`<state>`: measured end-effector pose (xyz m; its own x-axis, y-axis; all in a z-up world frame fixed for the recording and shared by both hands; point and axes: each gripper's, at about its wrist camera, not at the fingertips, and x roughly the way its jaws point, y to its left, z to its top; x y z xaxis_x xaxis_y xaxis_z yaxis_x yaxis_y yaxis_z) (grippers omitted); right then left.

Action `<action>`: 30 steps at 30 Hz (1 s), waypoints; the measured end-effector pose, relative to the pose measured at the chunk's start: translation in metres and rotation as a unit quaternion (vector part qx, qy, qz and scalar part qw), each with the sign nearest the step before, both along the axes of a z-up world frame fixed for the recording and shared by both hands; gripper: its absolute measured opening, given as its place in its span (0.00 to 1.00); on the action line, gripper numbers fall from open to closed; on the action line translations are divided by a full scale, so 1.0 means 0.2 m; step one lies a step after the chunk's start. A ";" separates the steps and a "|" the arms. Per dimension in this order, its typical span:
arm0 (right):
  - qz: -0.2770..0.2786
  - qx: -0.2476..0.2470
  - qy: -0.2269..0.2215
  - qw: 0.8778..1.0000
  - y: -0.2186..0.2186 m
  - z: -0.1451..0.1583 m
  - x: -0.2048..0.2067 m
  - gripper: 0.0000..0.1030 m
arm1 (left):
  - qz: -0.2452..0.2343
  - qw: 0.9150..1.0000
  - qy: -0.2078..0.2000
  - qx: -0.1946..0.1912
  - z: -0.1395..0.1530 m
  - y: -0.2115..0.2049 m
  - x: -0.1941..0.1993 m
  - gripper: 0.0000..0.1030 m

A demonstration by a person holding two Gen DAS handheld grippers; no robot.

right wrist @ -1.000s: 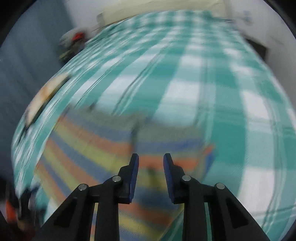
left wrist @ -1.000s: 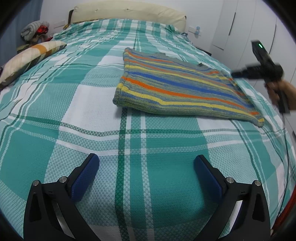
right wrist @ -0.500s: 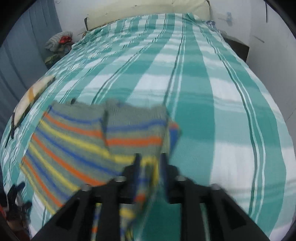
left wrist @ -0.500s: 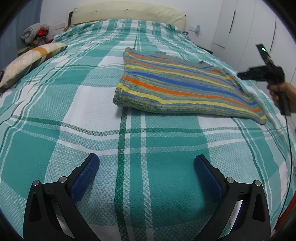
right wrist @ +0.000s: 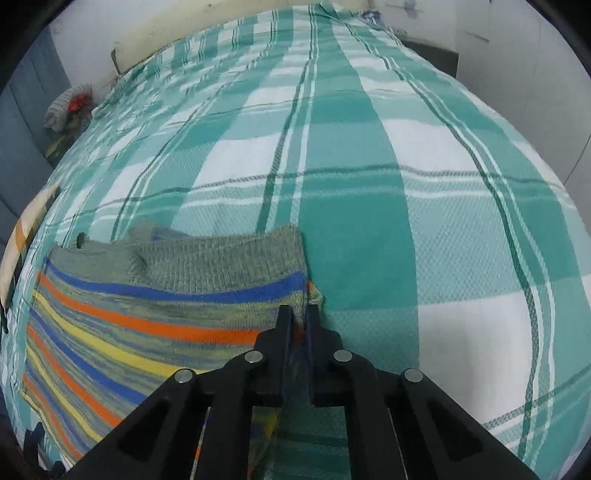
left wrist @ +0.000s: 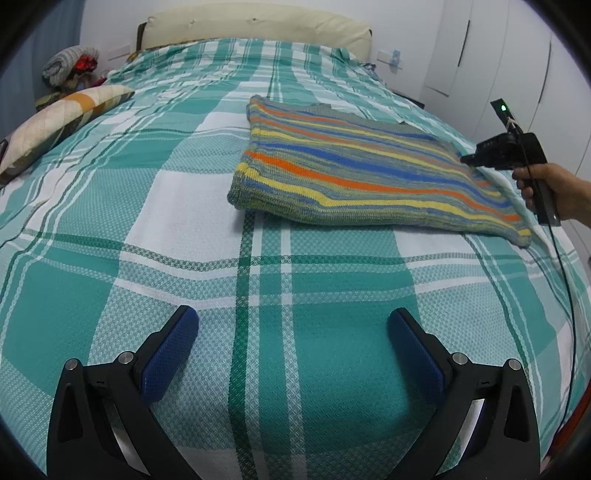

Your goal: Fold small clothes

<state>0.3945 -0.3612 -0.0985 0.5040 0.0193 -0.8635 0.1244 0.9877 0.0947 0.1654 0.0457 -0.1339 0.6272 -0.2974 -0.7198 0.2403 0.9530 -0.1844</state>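
A striped knit sweater (left wrist: pixel 354 173), in grey, blue, orange and yellow, lies folded flat on the teal plaid bed. My left gripper (left wrist: pixel 293 332) is open and empty, low over the bedspread, well in front of the sweater. My right gripper (right wrist: pixel 299 317) is shut on the sweater's right edge (right wrist: pixel 221 295), with knit fabric pinched between the fingers. In the left wrist view the right gripper (left wrist: pixel 469 159) sits at the sweater's far right side, held by a hand.
The teal plaid bedspread (left wrist: pixel 184 221) covers the whole bed. A patterned pillow (left wrist: pixel 62 122) lies at the left edge. A pile of clothes (left wrist: pixel 70 70) sits at the far left by the headboard (left wrist: pixel 255 22). White wardrobe doors (left wrist: pixel 498 55) stand to the right.
My right gripper has closed on the sweater's right edge and come down to the bed with it. The left gripper has stayed still and open.
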 end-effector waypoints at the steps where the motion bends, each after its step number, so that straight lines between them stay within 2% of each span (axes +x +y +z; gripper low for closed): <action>1: -0.007 0.006 -0.003 1.000 -0.01 0.01 -0.01 0.37 | 0.000 1.000 0.001 0.002 0.00 0.00 0.00 0.99; 2: -0.012 0.014 -0.006 1.000 -0.02 0.02 -0.01 0.43 | 0.001 1.000 0.001 0.006 0.01 0.00 0.00 0.99; 3: -0.017 0.024 -0.011 1.000 -0.04 0.03 -0.03 0.44 | 0.003 1.000 0.001 0.013 0.02 -0.01 -0.01 0.99; 6: -0.026 0.053 -0.015 0.998 -0.12 0.06 -0.10 0.44 | 0.001 0.998 -0.006 0.066 0.10 -0.08 -0.06 0.98; 8: -0.020 0.076 -0.020 0.997 -0.17 0.06 -0.17 0.46 | -0.025 0.997 -0.029 0.071 0.19 -0.15 -0.12 0.98; 10: -0.003 0.119 -0.018 0.993 -0.20 0.05 -0.23 0.48 | -0.085 0.994 -0.053 0.051 0.30 -0.30 -0.17 0.98; 13: 0.008 0.177 -0.006 0.984 -0.23 0.02 -0.31 0.48 | -0.196 0.975 -0.081 0.067 0.40 -0.63 -0.18 0.98; 15: 0.014 0.196 -0.006 0.980 -0.25 0.02 -0.36 0.48 | -0.262 0.958 -0.090 0.074 0.41 -0.86 -0.16 0.98; 16: 0.021 0.206 -0.007 0.978 -0.26 0.02 -0.39 0.48 | -0.282 0.952 -0.088 0.076 0.39 -0.95 -0.13 0.98; 20: 0.047 0.247 -0.001 0.968 -0.29 0.04 -0.47 0.48 | -0.316 0.941 -0.059 0.106 0.27 -1.26 0.04 0.87; 23: 0.049 0.251 0.000 0.967 -0.33 0.05 -0.49 0.48 | -0.329 0.930 -0.053 0.157 0.15 -1.42 0.14 0.86; 24: 0.048 0.250 0.000 0.967 -0.34 0.05 -0.48 0.48 | -0.327 0.929 -0.059 0.160 0.13 -1.46 0.14 0.85; 25: 0.047 0.247 0.000 0.968 -0.35 0.04 -0.47 0.48 | -0.324 0.931 -0.065 0.157 0.13 -1.48 0.15 0.80; 26: 0.049 0.243 0.000 0.969 -0.36 0.04 -0.44 0.48 | -0.323 0.932 -0.063 0.152 0.13 -1.50 0.16 0.61; 27: 0.050 0.240 0.000 0.969 -0.37 0.03 -0.41 0.48 | -0.324 0.932 -0.061 0.149 0.13 -1.51 0.16 0.49; 28: 0.052 0.242 -0.001 0.969 -0.37 0.02 -0.36 0.50 | -0.316 0.933 -0.066 0.157 0.13 -1.53 0.16 0.26; 29: 0.053 0.251 0.000 0.966 -0.37 0.01 -0.32 0.51 | -0.305 0.935 -0.074 0.166 0.13 -1.53 0.17 0.09; 30: 0.053 0.268 0.004 0.962 -0.36 -0.02 -0.25 0.53 | -0.300 0.938 -0.073 0.158 0.13 -1.52 0.18 0.09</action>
<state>0.3448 -0.4342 -0.1031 0.4674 0.5136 -0.7196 0.0278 0.8050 0.5926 0.2010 -0.2589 -0.1072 0.5142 -0.4141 -0.7510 0.7512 0.6400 0.1614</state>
